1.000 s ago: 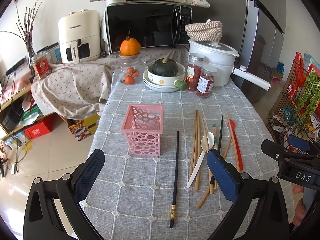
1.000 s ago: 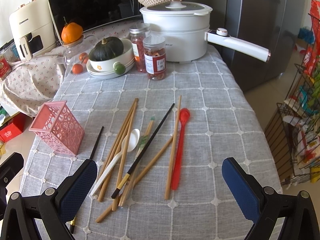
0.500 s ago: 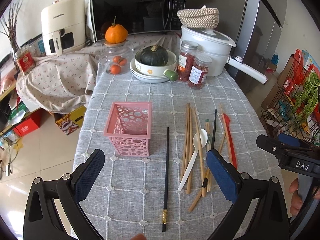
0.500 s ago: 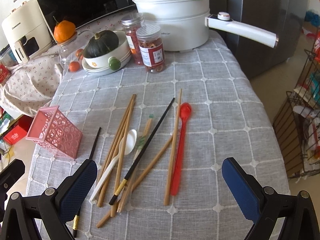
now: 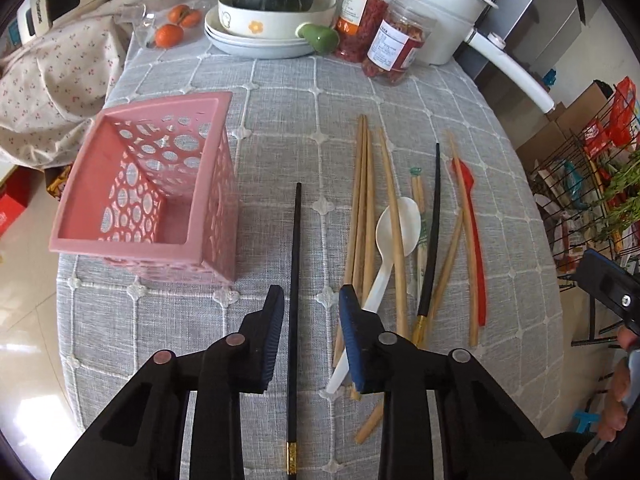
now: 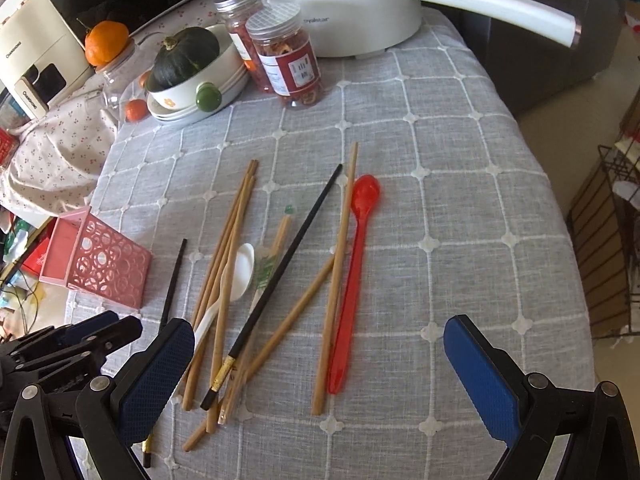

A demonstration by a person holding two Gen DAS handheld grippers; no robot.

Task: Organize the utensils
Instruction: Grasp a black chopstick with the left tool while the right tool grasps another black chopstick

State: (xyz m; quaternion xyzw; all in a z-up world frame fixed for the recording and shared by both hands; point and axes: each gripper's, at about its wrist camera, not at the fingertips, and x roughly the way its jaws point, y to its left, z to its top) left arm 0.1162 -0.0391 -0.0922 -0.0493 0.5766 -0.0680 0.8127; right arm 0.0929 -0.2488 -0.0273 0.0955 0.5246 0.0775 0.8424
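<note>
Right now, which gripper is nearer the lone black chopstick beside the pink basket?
Left. The left gripper straddles the lone black chopstick, jaws closing around it, pads not yet touching. The right gripper hangs open over the chopstick pile beside it.

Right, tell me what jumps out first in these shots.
The left gripper is closing around a lone black chopstick, pads not yet touching it, beside the empty pink perforated basket. To its right lies a jumble of wooden chopsticks, a white spoon and a red spoon on the grey checked tablecloth, with the right gripper open over it.
</note>
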